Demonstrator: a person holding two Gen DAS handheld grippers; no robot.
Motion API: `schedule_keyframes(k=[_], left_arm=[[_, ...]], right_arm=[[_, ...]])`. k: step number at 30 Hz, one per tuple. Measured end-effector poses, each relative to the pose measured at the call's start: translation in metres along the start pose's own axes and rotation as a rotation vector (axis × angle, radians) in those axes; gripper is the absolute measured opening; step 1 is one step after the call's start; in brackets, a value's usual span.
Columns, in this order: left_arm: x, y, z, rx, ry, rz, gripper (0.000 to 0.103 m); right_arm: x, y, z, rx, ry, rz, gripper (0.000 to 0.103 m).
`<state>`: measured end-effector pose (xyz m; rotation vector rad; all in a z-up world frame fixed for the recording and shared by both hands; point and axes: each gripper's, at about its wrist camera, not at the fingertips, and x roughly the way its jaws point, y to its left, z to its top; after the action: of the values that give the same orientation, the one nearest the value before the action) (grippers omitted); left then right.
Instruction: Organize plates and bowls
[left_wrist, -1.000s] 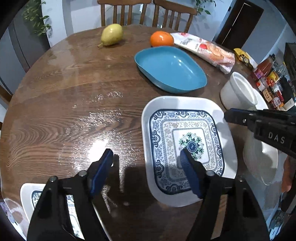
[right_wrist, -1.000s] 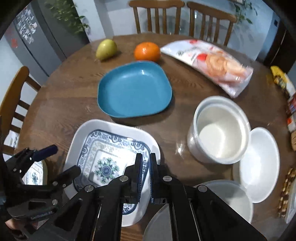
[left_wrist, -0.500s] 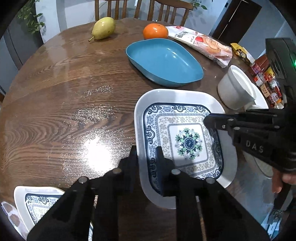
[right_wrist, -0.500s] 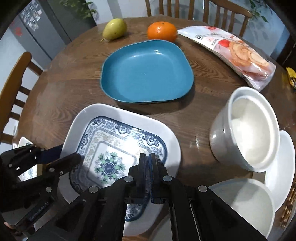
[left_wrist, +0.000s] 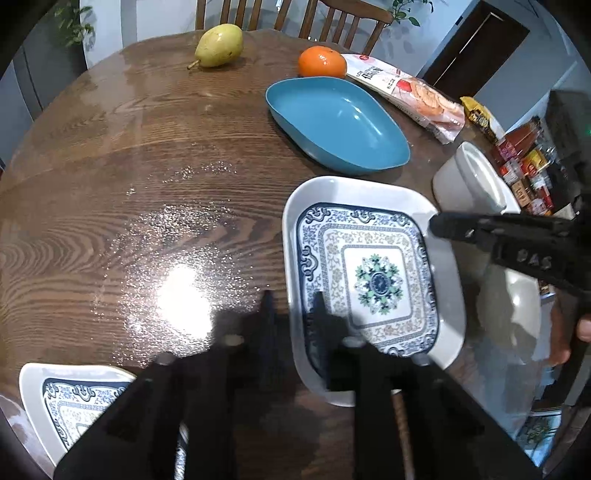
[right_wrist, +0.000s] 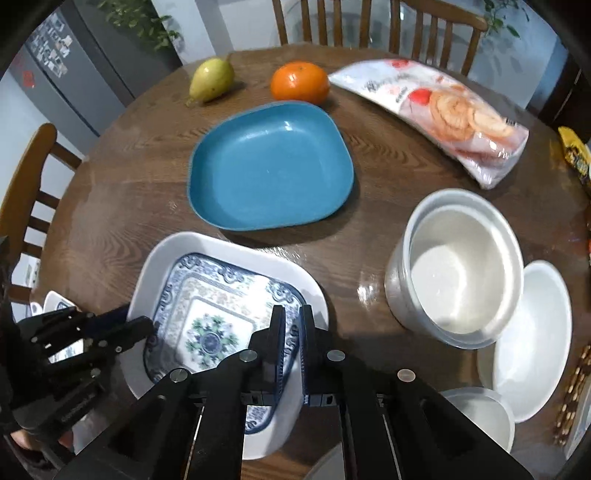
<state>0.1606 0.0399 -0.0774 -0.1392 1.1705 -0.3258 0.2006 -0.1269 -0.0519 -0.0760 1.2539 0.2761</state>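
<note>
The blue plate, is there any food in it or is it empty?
Empty. The blue plate shows only its bare blue bottom in both wrist views; the orange and the pear sit beside it on the table.

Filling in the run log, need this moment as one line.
left tongs: opening, rim of patterned plate between | right tongs: shut on opposite rim | blue dish: untouched on table
</note>
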Motion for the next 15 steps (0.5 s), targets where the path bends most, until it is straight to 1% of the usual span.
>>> schedule_keyframes(k=[1,2,4,8,11,12,14,15], left_arm=[[-0.001,0.0,0.001,-0.004,-0.003,0.007,0.046],[-0.002,0.001,0.0,-0.005,-0.008,0.015,0.055],[-0.003,0.002,0.0,-0.004,-0.006,0.014,0.054],[-0.003,0.006,0.0,-0.014,0.005,0.006,0.055],[-0.003,0.007,0.001,-0.023,0.009,-0.001,0.055],[-0.003,0.006,0.001,-0.024,0.009,-0.002,0.055],[-0.002,0.006,0.002,-0.025,0.009,-0.002,0.055],[-0.002,0.005,0.002,-0.024,0.009,-0.005,0.055]], right_arm=[[0.002,0.0,0.001,-0.004,0.01,-0.001,0.008],[0.004,-0.001,0.0,-0.014,0.032,0.002,0.013],[0.009,-0.001,0.001,-0.016,0.051,0.011,0.015],[0.011,0.003,0.003,-0.042,0.066,-0.023,0.02],[0.005,0.01,0.003,-0.05,0.045,-0.018,0.033],[0.003,0.01,0.002,-0.052,0.042,-0.03,0.043],[0.0,0.011,0.002,-0.061,0.038,-0.079,0.057],[-0.002,0.01,0.001,-0.061,0.032,-0.09,0.06]])
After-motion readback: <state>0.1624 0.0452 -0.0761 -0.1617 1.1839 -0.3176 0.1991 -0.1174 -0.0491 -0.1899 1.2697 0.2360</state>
